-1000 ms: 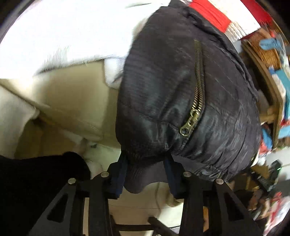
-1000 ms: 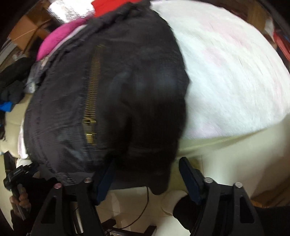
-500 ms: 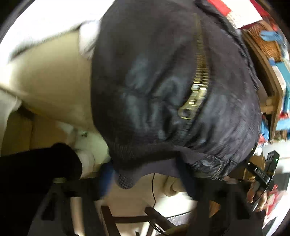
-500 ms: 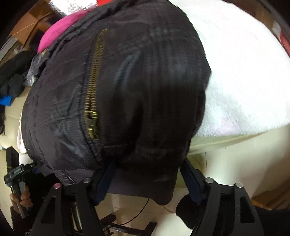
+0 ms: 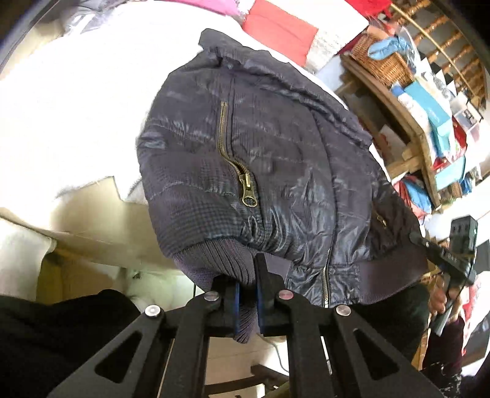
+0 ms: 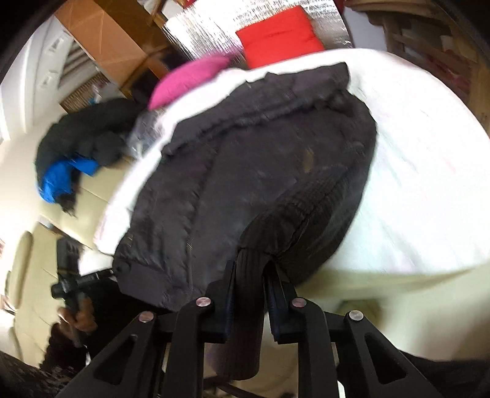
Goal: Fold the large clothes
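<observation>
A dark quilted jacket [image 5: 275, 171] with brass zippers lies on a white fluffy blanket [image 5: 76, 101] over a bed. Its ribbed hem hangs at the near edge. My left gripper [image 5: 248, 290] is shut on the ribbed hem at the jacket's left corner. My right gripper [image 6: 249, 287] is shut on the ribbed hem at the jacket's [image 6: 260, 159] right corner, in a blurred view. The blanket also shows in the right wrist view [image 6: 413, 183].
A red cushion [image 5: 280, 27] and a pink one [image 6: 186, 79] lie beyond the jacket. A pile of dark and blue clothes [image 6: 76, 153] sits at left. Wooden shelves with a basket [image 5: 382, 64] stand at right. The other hand-held gripper [image 5: 453, 251] shows at right.
Both grippers have closed on the jacket's ribbed hem. Both have drawn back, so more of the jacket and the room shows.
</observation>
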Action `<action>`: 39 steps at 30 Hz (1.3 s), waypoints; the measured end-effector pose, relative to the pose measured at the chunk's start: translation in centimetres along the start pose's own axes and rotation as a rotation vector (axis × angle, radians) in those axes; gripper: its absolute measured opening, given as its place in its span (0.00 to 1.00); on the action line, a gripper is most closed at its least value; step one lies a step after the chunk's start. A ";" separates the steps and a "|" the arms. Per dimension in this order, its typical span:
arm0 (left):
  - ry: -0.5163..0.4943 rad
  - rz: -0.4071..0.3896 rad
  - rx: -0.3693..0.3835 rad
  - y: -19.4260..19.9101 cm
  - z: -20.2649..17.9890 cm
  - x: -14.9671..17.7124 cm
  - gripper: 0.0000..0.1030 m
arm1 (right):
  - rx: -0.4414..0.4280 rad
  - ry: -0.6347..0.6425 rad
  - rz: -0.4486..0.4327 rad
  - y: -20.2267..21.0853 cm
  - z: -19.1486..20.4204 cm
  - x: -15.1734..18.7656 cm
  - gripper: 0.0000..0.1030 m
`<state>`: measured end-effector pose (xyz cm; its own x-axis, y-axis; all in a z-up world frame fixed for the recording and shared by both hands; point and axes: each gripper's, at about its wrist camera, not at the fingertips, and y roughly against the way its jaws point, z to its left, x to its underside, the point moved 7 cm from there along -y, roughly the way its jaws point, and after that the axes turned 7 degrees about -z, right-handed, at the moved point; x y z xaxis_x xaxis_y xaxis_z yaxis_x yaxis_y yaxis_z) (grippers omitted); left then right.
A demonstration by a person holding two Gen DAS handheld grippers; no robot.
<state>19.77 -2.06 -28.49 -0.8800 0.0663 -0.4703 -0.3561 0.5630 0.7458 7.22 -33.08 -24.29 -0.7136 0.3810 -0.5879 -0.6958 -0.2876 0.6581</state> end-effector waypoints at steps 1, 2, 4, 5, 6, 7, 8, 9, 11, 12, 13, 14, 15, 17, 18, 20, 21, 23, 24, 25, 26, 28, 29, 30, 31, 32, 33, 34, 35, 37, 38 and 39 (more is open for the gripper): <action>0.007 0.030 -0.025 -1.3 0.8 0.7 0.10 | 0.000 -0.005 0.006 -0.4 -0.3 0.1 0.19; 0.012 0.060 -0.038 -2.3 1.4 1.5 0.12 | 0.002 -0.019 0.021 -1.4 -0.4 0.7 0.19; 0.039 0.136 -0.084 -4.3 2.6 2.3 0.21 | 0.030 -0.063 0.076 -3.2 -2.1 1.6 0.22; 0.066 0.165 -0.108 -5.3 3.5 2.7 0.31 | 0.065 -0.073 0.107 -4.0 -2.8 2.2 0.23; 0.085 0.177 -0.111 -5.7 3.8 2.9 0.37 | 0.093 -0.080 0.129 -4.6 -3.0 2.8 0.24; 0.110 0.191 -0.109 -6.2 4.2 3.0 0.49 | 0.121 -0.093 0.152 -5.2 -3.6 3.4 0.25; 0.132 0.205 -0.112 -6.6 4.6 3.0 0.59 | 0.131 -0.105 0.162 -5.5 -4.0 3.7 0.28; 0.143 0.210 -0.123 -6.9 4.8 2.9 0.62 | 0.143 -0.119 0.169 -5.6 -4.5 4.1 0.33; 0.149 0.211 -0.129 -7.5 5.1 2.8 0.64 | 0.177 -0.119 0.180 -5.8 -5.5 4.7 0.53; 0.156 0.216 -0.120 -7.7 5.1 3.0 0.64 | 0.207 -0.114 0.185 -5.9 -6.0 4.9 0.76; 0.162 0.222 -0.110 -8.0 5.1 3.1 0.64 | 0.222 -0.114 0.180 -5.6 -6.9 4.9 0.78; 0.162 0.226 -0.100 -8.5 5.3 3.3 0.63 | 0.224 -0.121 0.159 -5.8 -7.5 5.0 0.78; 0.155 0.233 -0.096 -8.7 5.2 3.4 0.63 | 0.212 -0.131 0.151 -6.5 -8.0 5.3 0.77; 0.135 0.242 -0.077 -8.9 5.1 3.7 0.33 | 0.194 -0.164 0.162 -7.5 -8.8 5.8 0.68; 0.118 0.240 -0.073 -8.8 4.9 3.8 0.26 | 0.181 -0.185 0.171 -7.7 -8.9 6.0 0.57; 0.068 0.218 -0.079 -8.2 4.6 3.8 0.11 | 0.204 -0.152 0.182 -7.2 -8.7 6.1 0.29; 0.054 0.212 -0.080 -7.9 4.2 3.8 0.10 | 0.192 -0.151 0.192 -7.1 -8.6 5.9 0.21; 0.033 0.191 -0.060 -6.8 3.5 3.3 0.08 | 0.142 -0.182 0.176 -5.4 -7.9 5.6 0.18; 0.021 0.177 -0.042 -5.9 3.0 2.9 0.08 | 0.131 -0.162 0.158 -4.6 -7.1 5.2 0.17; 0.011 0.163 -0.027 -5.1 2.4 2.6 0.08 | 0.117 -0.133 0.137 -3.8 -6.1 4.6 0.17; 0.000 0.143 -0.002 -4.1 1.8 2.1 0.08 | 0.100 -0.115 0.117 -3.2 -5.1 4.0 0.17; -0.020 0.096 0.041 -2.0 0.5 0.7 0.08 | 0.059 -0.085 0.071 -1.5 -3.4 2.5 0.16; -0.030 0.067 0.058 -1.0 -0.2 -0.2 0.08 | 0.040 -0.068 0.044 -0.8 -2.6 1.6 0.16; -0.040 0.036 0.077 0.2 -0.8 -1.2 0.08 | 0.023 -0.054 0.015 -0.3 -1.8 0.7 0.16; -0.048 0.005 0.093 1.3 -1.3 -2.3 0.08 | 0.010 -0.046 -0.008 0.3 -1.5 0.2 0.16; -0.055 -0.020 0.101 2.2 -1.7 -3.3 0.08 | 0.001 -0.040 -0.025 0.6 -1.1 -0.5 0.16; -0.061 -0.038 0.106 2.8 -2.1 -4.0 0.08 | -0.011 -0.030 -0.048 1.4 -0.6 -0.9 0.16; -0.067 -0.058 0.114 3.3 -2.1 -5.1 0.08 | -0.020 -0.014 -0.076 1.9 0.0 -1.6 0.16; -0.070 -0.072 0.118 3.4 -2.4 -5.9 0.08 | -0.023 -0.006 -0.092 2.0 0.2 -2.5 0.15; -0.069 -0.102 0.134 4.0 -2.7 -7.9 0.08 | -0.020 0.004 -0.139 2.3 0.5 -4.2 0.15; -0.069 -0.119 0.138 4.0 -3.1 -9.2 0.08 | -0.023 -0.001 -0.159 2.5 0.3 -4.9 0.15; -0.073 -0.139 0.134 4.0 -3.4 -10.6 0.08 | -0.032 -0.014 -0.185 2.7 0.2 -6.1 0.14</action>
<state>26.63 -3.31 -18.90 -0.7982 0.0370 -0.6013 -0.4236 0.6751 0.6039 9.71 -36.04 -18.82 -0.5719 0.4419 -0.6912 -0.8177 -0.2394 0.5235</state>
